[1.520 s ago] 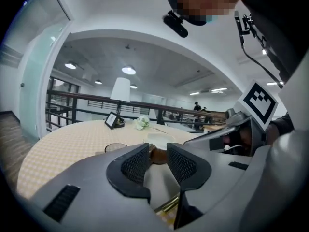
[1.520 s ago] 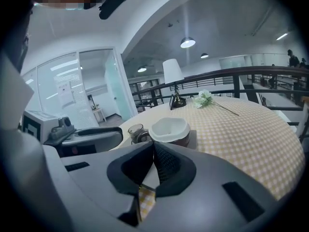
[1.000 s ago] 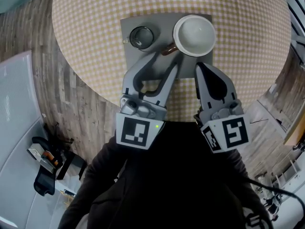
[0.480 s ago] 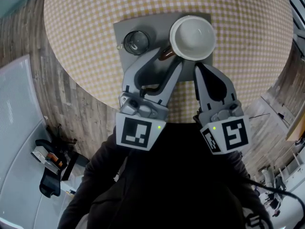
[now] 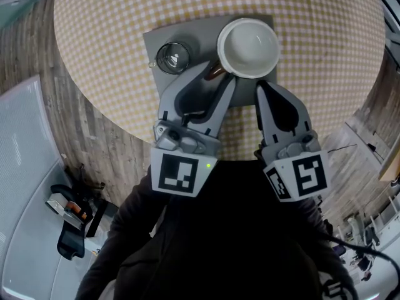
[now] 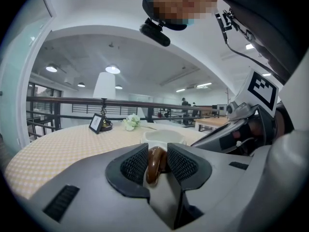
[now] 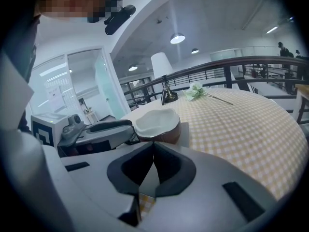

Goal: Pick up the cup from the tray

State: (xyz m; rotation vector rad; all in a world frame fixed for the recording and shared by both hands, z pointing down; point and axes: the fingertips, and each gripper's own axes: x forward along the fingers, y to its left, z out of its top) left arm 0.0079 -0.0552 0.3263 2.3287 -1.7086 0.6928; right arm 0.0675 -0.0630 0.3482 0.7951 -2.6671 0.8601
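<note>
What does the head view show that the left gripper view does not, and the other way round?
Head view only: the grey tray, a glass. Left gripper view only: a picture frame, flowers, a lamp. Both: the cup, its brown handle between the jaws of the left gripper, which have just been closing, and the right gripper.

I see a glossy ceramic cup (image 5: 248, 47), matt grey tray (image 5: 153, 42), shiny clear glass (image 5: 171, 58), checked woven tablecloth (image 5: 325, 55), rough wood-plank floor (image 5: 94, 130).
</note>
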